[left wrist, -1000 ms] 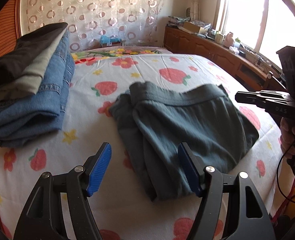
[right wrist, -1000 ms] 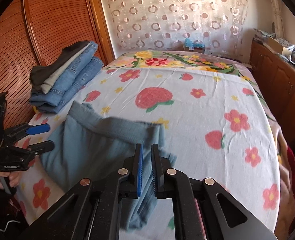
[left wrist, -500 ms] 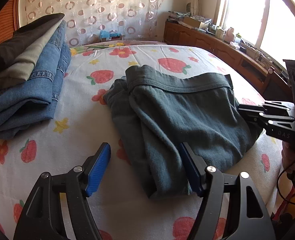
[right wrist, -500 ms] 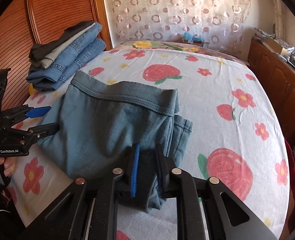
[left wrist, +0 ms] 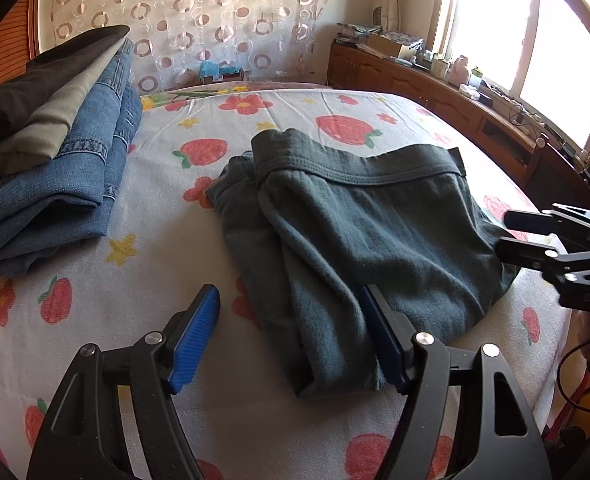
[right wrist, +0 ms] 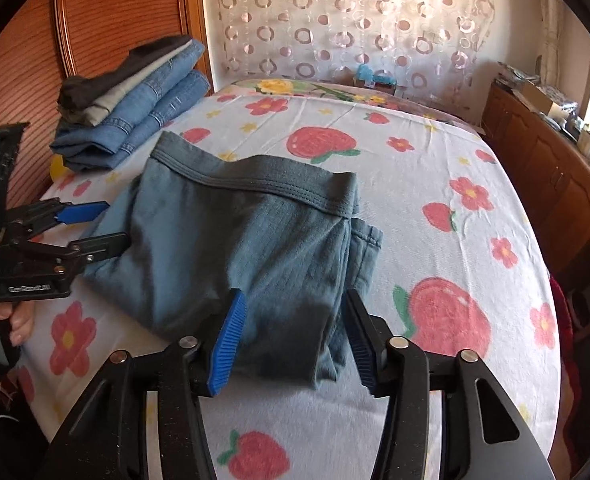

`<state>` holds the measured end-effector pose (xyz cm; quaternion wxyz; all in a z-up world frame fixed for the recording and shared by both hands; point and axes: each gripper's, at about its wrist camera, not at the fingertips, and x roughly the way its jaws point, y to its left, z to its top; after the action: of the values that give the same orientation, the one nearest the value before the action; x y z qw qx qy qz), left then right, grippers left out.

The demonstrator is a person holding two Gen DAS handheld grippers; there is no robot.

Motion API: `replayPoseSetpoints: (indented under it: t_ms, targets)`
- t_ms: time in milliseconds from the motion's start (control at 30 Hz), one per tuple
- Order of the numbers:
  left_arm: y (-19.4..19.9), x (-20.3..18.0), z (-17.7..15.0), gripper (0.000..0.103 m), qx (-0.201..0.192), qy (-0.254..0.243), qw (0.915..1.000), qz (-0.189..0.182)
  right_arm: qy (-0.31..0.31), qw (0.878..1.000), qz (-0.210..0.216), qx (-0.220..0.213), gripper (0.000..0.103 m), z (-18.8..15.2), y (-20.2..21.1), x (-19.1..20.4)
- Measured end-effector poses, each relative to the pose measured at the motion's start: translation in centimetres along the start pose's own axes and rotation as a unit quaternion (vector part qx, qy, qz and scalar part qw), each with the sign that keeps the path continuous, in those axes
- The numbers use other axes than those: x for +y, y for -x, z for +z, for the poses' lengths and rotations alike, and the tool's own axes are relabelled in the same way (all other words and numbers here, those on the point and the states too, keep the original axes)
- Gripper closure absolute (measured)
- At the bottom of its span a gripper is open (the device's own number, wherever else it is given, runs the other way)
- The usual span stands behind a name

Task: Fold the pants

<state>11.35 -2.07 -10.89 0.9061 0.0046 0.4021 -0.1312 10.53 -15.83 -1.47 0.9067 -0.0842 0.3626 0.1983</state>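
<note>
Right wrist view: folded pants [right wrist: 255, 248] between parted fingers [right wrist: 227, 344]; left gripper [left wrist: 291, 336] fingers likewise apart.

Black fingers [left wrist: 391, 344], ribbed blue pads [left wrist: 193, 342]

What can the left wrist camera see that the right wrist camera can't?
Only the left wrist view shows the bright window and the clutter along its sill.

Only the right wrist view shows the wooden slatted wall and the person's hand holding the left gripper.

Both show the folded grey-green pants on the strawberry bedsheet, the stack of folded jeans, and both grippers with jaws open, the right gripper straddling the pants' near edge.
</note>
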Motion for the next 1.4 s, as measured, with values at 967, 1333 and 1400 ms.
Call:
replayPoseSetpoints:
  t_ms: [967, 1333, 1400]
  targets:
    - [-0.1, 0.0, 0.0, 0.029, 0.0, -0.001, 1.0, 0.0, -0.02, 0.999, 0.047, 0.01, 0.099, -3.9, 1.5, -2.0]
    - [0.0, 0.1, -0.1, 0.029, -0.002, 0.002, 1.0, -0.001, -0.025, 0.999, 0.016, -0.019, 0.102, -4.5, 3.3, -3.0]
    - [0.0, 0.1, -0.1, 0.029, -0.003, 0.002, 1.0, -0.002, -0.025, 0.999, 0.018, -0.013, 0.102, -4.7, 3.2, -3.0]
